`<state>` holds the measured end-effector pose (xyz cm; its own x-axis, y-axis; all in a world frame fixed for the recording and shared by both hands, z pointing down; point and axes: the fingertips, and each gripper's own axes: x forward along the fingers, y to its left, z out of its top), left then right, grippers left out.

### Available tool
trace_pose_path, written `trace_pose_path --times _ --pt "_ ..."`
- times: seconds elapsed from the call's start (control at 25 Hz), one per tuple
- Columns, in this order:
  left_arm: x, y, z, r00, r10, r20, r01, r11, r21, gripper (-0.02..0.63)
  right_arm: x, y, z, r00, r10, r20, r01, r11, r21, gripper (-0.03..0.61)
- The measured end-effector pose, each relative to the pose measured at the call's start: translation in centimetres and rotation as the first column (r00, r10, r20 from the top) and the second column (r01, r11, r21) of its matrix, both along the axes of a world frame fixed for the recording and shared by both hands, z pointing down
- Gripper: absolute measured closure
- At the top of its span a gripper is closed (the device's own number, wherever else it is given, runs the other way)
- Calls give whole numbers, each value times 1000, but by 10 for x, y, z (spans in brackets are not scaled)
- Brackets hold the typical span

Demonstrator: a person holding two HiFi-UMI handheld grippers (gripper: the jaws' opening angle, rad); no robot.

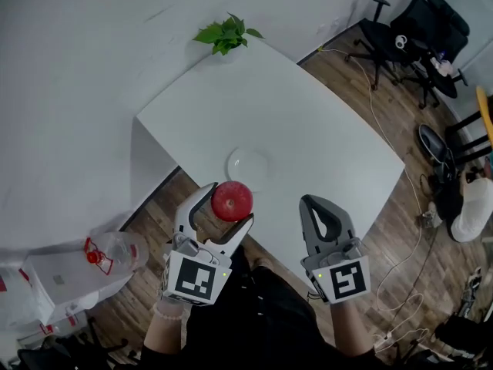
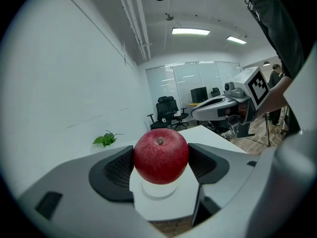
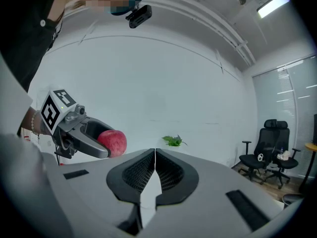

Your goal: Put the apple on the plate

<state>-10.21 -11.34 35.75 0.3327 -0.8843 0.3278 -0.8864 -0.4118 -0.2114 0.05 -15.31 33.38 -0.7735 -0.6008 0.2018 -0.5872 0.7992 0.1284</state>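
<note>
A white table (image 1: 323,122) is filling the middle of the head view, with a pale wall running behind it at 10 to 12 o'clock and wood floor (image 1: 400,230) showing from 3 to 8 o'clock. Black office chairs (image 1: 408,29) are crowding the floor at 2 o'clock, and a person (image 1: 474,206) is sitting at the 3 o'clock edge, with cables (image 1: 412,245) trailing nearby. At 8 o'clock a box (image 1: 58,280) and a plastic bottle (image 1: 119,253) with a red cap are lying on the floor.

The left gripper (image 1: 229,203) is hanging over the table's near edge, its jaws standing wide apart and pressing on both sides of the apple (image 1: 232,201), which is riding in the air between them. The right gripper (image 1: 310,203) is hovering at the apple's 3 o'clock, well apart from it, jaws pressed together on nothing.

A leafy green plant (image 1: 227,33) is sitting at the table's far corner, at 12 o'clock. The pale plate (image 1: 250,163) is lying on the table near the apple, at its 1 o'clock, with only bare tabletop lying between the two.
</note>
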Motion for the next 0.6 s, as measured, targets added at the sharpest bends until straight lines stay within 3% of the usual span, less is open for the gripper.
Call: trace_pose_path --times 0.28,0.6 --pt "-1 -36 4 994 105 -21 -105 994 -22 257 4 -19 4 994 113 -7 -113 994 -2 537" --pt "4 -54 4 969 245 38 -246 969 7 258 17 -23 4 976 219 -15 -219 976 -10 537"
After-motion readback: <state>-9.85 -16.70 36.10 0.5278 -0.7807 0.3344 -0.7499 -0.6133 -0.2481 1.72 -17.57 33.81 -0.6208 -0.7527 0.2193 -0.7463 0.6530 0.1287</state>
